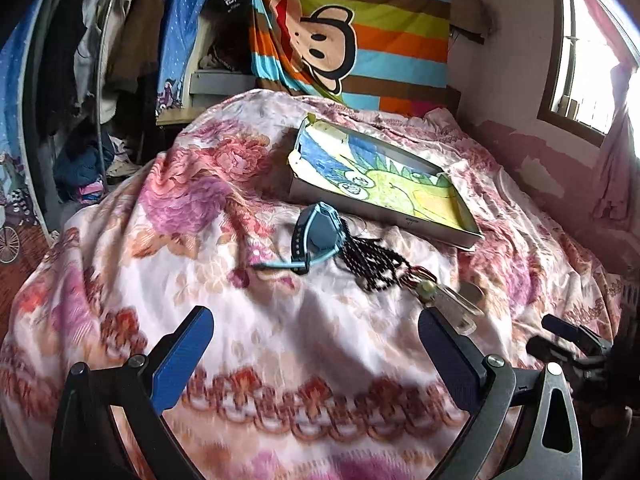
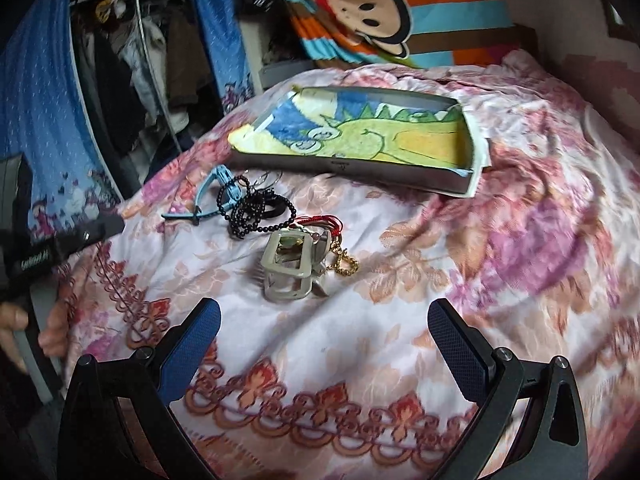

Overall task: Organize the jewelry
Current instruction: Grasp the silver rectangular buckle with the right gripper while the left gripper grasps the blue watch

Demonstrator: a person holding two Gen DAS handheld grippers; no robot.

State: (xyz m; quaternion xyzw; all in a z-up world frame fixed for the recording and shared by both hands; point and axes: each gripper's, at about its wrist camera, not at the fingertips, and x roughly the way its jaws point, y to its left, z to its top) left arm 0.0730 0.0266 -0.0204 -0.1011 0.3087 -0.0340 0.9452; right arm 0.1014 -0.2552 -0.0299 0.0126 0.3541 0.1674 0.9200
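Note:
A small heap of jewelry lies on the floral bedspread [image 1: 280, 340]. It holds a blue watch [image 1: 318, 232], a black bead necklace [image 1: 372, 260] and a pale hair claw clip [image 1: 452, 304]. In the right wrist view I see the watch [image 2: 224, 186], the beads [image 2: 256, 210], the clip [image 2: 290, 266] and a gold chain [image 2: 344, 266]. A shallow box with a dinosaur drawing inside [image 1: 380, 180] lies just behind the heap, also in the right wrist view [image 2: 360, 140]. My left gripper [image 1: 316, 340] is open and empty, short of the heap. My right gripper [image 2: 324, 332] is open and empty, just short of the clip.
A clothes rack with hanging garments [image 1: 100, 40] stands at the left. A striped monkey blanket [image 1: 348, 36] hangs behind the bed. A window [image 1: 588, 60] is at the right. The right gripper's body shows at the lower right of the left wrist view [image 1: 572, 348].

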